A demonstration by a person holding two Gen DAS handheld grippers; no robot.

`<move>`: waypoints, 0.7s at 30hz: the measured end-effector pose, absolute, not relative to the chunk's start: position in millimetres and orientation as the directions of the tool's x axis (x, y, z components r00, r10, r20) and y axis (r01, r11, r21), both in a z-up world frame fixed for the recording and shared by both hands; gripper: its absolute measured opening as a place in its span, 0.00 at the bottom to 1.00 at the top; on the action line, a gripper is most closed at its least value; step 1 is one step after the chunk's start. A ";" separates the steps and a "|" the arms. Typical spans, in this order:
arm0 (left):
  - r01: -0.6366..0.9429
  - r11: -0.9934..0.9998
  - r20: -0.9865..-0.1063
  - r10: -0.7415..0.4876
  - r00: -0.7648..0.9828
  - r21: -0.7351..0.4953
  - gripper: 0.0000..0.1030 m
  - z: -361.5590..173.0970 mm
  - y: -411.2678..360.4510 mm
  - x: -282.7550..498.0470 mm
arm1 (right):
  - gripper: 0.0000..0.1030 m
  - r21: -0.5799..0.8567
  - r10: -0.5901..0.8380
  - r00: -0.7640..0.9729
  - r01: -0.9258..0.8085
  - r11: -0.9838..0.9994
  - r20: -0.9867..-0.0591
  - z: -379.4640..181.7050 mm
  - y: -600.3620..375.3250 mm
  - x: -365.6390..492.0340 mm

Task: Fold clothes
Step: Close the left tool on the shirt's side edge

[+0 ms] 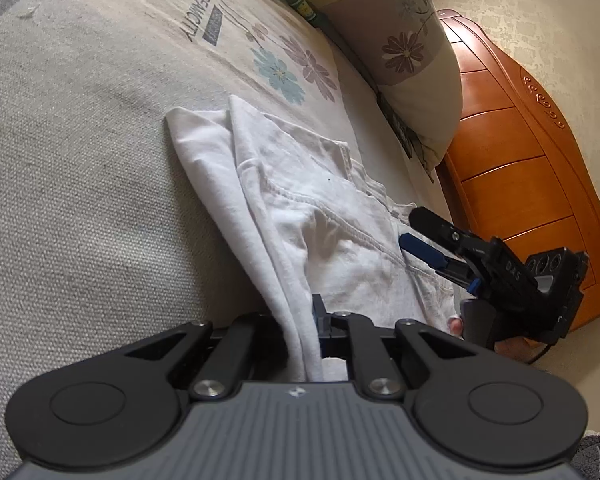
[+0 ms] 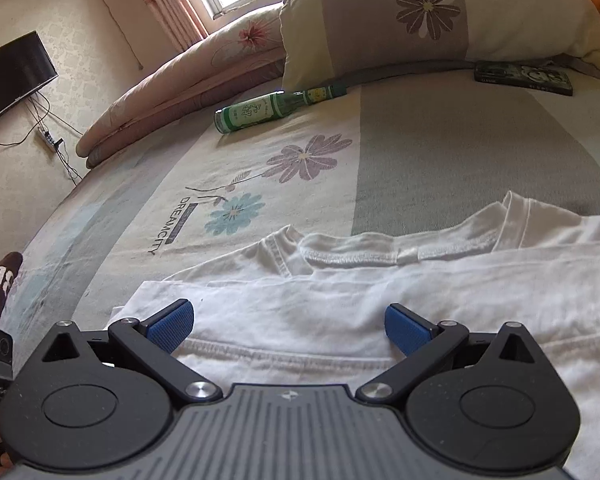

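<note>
On the floral-print bed sheet point(image 2: 260, 184) lies the white cotton T-shirt point(image 2: 380, 312), soft and crumpled, long axis running away from the left tool point(image 1: 320, 320), which is pinched tight on a gathered edge. Right tool point(image 2: 290, 326) hovers directly over the hem, blue ribbed pads point(image 2: 172, 326) wide apart, nothing gripped, and it's nearer the loose side.

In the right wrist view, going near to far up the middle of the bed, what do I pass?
Right gripper, open → white T-shirt → blue flower print → purple flower print → green bottle → pillow.
</note>
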State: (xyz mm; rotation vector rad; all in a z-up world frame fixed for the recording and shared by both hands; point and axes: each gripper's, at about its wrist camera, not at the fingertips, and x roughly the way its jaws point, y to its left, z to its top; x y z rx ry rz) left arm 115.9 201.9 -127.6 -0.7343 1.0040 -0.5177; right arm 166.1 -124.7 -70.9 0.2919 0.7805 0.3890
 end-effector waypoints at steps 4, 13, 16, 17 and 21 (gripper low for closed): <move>0.058 0.658 -0.567 -0.687 0.455 -0.751 0.11 -127.6 201.2 114.8 | 1.00 0.380 0.419 0.646 -0.210 0.901 -0.638 -73.2 -120.8 181.6; 0.043 0.672 -0.580 -0.668 0.466 -0.739 0.11 -124.3 196.5 113.2 | 1.00 0.393 0.431 0.621 -0.208 0.896 -0.655 -54.0 -122.1 107.8; 0.048 0.688 -0.592 -0.655 0.470 -0.724 0.11 -121.6 193.2 112.7 | 1.00 0.417 0.445 0.566 -0.189 0.889 -0.693 -70.6 -121.0 88.2; 0.051 0.694 -0.596 -0.650 0.471 -0.718 0.11 -120.6 191.9 112.5 | 1.00 0.404 0.437 0.583 -0.196 0.894 -0.685 -70.7 -120.7 77.8; 0.043 0.698 -0.599 -0.643 0.478 -0.715 0.11 -120.2 191.2 111.0 | 1.00 0.389 0.435 0.566 -0.208 0.897 -0.700 -68.0 -118.9 52.1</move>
